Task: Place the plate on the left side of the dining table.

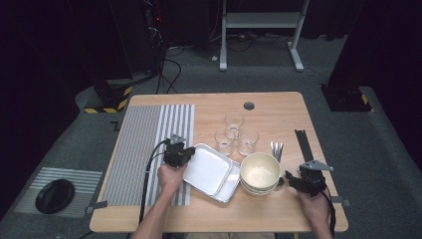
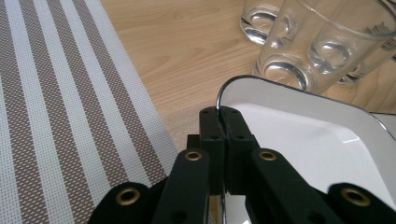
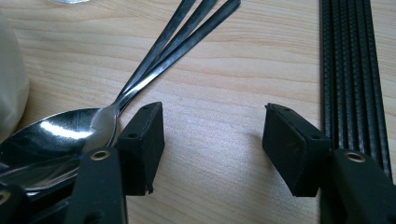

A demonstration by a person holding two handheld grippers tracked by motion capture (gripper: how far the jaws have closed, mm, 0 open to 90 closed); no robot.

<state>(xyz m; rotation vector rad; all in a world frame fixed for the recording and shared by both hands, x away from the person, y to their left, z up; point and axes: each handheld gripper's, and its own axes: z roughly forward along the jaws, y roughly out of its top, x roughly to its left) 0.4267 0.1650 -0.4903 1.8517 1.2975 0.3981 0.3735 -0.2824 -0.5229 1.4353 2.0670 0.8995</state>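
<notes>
A stack of white square plates [image 1: 209, 169] lies mid-table, its left corner beside a striped placemat [image 1: 144, 144]. My left gripper [image 1: 191, 152] is at that corner. In the left gripper view its jaws [image 2: 219, 116] are pressed together on the thin rim of the top plate [image 2: 303, 140]. My right gripper [image 1: 288, 179] rests low at the right of a stack of cream bowls [image 1: 260, 172]. In the right gripper view it [image 3: 215, 116] stands open over bare wood, with nothing between its pads. Metal spoons [image 3: 163, 51] lie just left of its left jaw.
Three clear glasses [image 1: 234, 132] stand behind the plates, close ahead in the left gripper view [image 2: 308, 46]. The spoons [image 1: 276, 148] lie right of the glasses. A black ribbed strip [image 1: 303, 144] runs along the table's right side [image 3: 355, 70]. A black dish [image 1: 54, 195] sits on a floor mat.
</notes>
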